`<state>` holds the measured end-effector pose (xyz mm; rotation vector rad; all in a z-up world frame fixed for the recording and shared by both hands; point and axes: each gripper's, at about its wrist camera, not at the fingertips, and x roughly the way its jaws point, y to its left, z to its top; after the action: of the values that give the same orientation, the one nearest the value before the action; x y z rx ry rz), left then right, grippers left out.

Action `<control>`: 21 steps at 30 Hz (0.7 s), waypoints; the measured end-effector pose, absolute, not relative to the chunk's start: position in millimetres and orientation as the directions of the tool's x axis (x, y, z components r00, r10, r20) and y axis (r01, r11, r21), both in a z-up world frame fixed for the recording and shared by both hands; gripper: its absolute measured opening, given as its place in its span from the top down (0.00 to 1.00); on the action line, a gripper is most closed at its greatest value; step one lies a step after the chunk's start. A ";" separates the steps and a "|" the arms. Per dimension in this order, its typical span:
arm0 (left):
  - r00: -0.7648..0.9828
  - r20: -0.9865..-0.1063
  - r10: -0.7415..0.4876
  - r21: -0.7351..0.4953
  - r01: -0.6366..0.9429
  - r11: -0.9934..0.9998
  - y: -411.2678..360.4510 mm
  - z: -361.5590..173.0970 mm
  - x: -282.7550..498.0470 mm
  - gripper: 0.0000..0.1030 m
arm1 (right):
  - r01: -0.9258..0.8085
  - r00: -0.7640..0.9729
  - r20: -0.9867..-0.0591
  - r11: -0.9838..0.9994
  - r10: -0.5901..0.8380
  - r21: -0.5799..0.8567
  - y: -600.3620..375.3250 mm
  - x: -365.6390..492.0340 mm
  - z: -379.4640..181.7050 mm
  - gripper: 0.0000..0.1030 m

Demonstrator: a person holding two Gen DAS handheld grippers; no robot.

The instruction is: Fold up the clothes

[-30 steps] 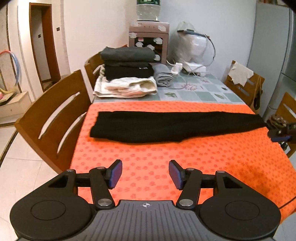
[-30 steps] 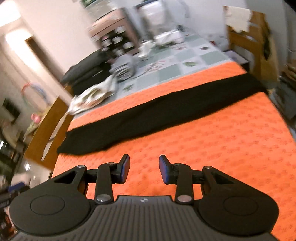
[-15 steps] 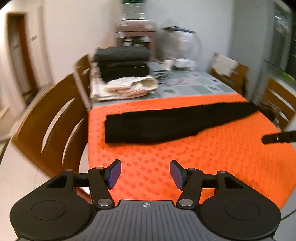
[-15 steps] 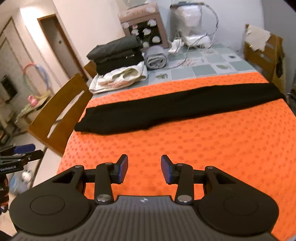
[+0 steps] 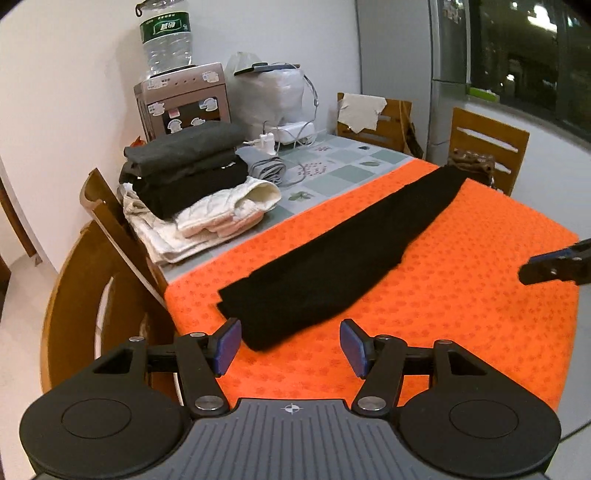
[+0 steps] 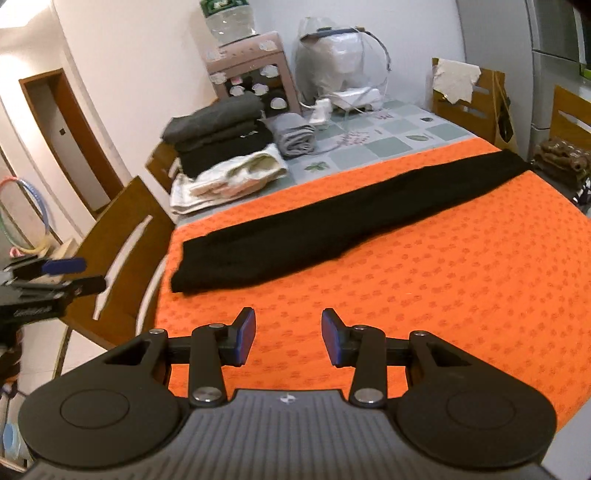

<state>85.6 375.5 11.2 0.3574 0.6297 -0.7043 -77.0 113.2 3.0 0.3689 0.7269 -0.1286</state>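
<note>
Across the orange-covered tabletop [image 5: 461, 302] lies a long black garment [image 5: 343, 258], already narrowed into a flat strip. Soft, light and limp, it would likely sag unless lifted at both corners of its near end. Left claw [image 5: 290, 345] and right claw [image 6: 288, 338] hover with jaws apart, holding nothing.

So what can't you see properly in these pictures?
- Pile of folded clothes: blurred in the right wrist view; bottom layers squashed under upper ones.
- Bottle: top cut off by the right wrist frame edge.
- Black garment: near end hidden behind the left gripper.
</note>
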 end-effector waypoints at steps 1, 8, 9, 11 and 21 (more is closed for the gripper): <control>0.584 -0.639 -0.500 0.099 0.707 0.700 378.3 10.6 91.5 0.39 | 0.242 0.742 -0.670 0.930 0.007 0.278 121.4 -76.1 3.0 0.56; 0.467 -0.642 -0.607 0.115 0.842 0.526 395.2 7.3 151.1 0.39 | 0.357 0.713 -0.693 0.905 -0.103 0.232 190.3 -54.5 -7.1 0.56; 0.448 -0.641 -0.623 0.125 0.862 0.491 398.2 7.8 161.0 0.39 | 0.380 0.713 -0.690 0.895 -0.123 0.234 200.6 -50.5 -9.8 0.56; 0.411 -0.646 -0.643 0.146 0.894 0.425 404.0 8.4 178.6 0.39 | 0.431 0.713 -0.684 0.867 -0.156 0.251 221.2 -40.6 -15.1 0.56; 0.354 -0.649 -0.673 0.186 0.932 0.311 418.3 12.7 266.3 0.47 | 0.564 0.688 -0.673 0.783 -0.270 0.263 293.9 23.5 -36.5 0.56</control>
<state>266.3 418.3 12.7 0.5984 0.5066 -1.1207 23.5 293.9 -36.5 0.4809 0.6594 -0.4873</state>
